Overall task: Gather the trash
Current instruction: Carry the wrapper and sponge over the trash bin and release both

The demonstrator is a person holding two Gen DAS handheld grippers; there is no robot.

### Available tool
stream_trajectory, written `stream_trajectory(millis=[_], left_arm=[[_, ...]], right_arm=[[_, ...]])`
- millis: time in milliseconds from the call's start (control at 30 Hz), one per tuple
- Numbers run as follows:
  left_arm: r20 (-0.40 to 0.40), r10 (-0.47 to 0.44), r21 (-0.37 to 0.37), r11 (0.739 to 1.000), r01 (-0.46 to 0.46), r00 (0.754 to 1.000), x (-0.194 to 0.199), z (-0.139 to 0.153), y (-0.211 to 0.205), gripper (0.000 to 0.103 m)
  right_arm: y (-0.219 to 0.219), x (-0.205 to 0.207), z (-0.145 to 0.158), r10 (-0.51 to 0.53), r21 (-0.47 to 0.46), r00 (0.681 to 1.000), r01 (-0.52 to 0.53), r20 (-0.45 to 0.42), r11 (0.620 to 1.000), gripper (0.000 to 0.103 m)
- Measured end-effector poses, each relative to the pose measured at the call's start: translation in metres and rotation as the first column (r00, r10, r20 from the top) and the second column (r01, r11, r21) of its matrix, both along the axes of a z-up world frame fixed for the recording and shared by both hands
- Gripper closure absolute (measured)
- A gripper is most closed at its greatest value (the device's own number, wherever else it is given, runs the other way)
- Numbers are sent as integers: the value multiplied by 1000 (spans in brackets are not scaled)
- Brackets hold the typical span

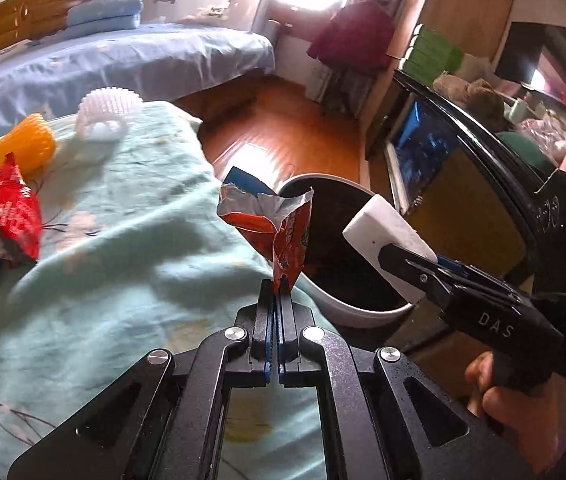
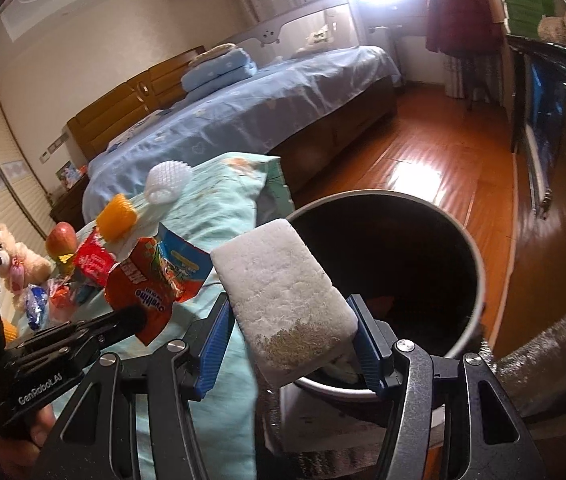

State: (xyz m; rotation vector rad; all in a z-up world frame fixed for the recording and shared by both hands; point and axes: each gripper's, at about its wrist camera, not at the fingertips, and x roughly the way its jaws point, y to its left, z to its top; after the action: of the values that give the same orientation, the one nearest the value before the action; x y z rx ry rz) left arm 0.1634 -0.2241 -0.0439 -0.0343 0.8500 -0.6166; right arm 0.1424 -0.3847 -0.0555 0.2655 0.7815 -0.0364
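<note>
1. Left gripper (image 1: 279, 286): jaws clamped almost together on the bottom edge of a torn red and blue foil snack wrapper (image 1: 279, 220), which stands up out of the tips.
2. In the right wrist view the same wrapper (image 2: 155, 280) sits in the left gripper (image 2: 139, 320) at lower left, held over the cloth edge just left of the bin.
3. Right gripper (image 2: 287, 354): blue-padded fingers (image 2: 213, 350) spread wide and pressing both sides of a white rectangular foam sponge block (image 2: 283, 292); the block is tilted, its far end up.
4. In the left wrist view the right gripper (image 1: 407, 264) holds that block (image 1: 387, 240) above the mouth of a round white trash bin with a dark inside (image 1: 363, 312).
5. Bin rim (image 2: 479, 280) stands on the orange wooden floor (image 2: 423, 152), touching or just beside the edge of the mint green floral cloth (image 1: 115, 264).
6. On the cloth, far side: white spiky mesh fruit sleeve (image 1: 103, 116), orange mesh fruit sleeve (image 1: 27, 144) beside it.
7. Left part of the cloth: crumpled red snack wrapper (image 1: 7, 216), lying apart from both grippers.
8. Right wrist view also shows a red apple (image 2: 61, 240) and a cream plush toy (image 2: 15, 264) near more wrappers at left.
9. Background: bed with blue sheet (image 2: 251, 120).
</note>
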Motion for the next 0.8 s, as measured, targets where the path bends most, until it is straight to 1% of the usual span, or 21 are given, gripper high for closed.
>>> stream_trajectory(millis=[233, 467, 800], left_arm=[[-6, -18, 6, 1000, 18, 1000, -1, -1, -7, 102], [-9, -38, 9, 999, 38, 999, -1, 0, -17, 102], [-36, -53, 10, 999, 53, 998, 8, -4, -32, 102]], right_arm=[[-12, -5, -3, -35, -9, 999, 35, -7, 999, 45], [-17, -1, -5, -47, -20, 999, 47, -16, 999, 45], [-30, 8, -8, -65, -37, 997, 64, -30, 997, 45]])
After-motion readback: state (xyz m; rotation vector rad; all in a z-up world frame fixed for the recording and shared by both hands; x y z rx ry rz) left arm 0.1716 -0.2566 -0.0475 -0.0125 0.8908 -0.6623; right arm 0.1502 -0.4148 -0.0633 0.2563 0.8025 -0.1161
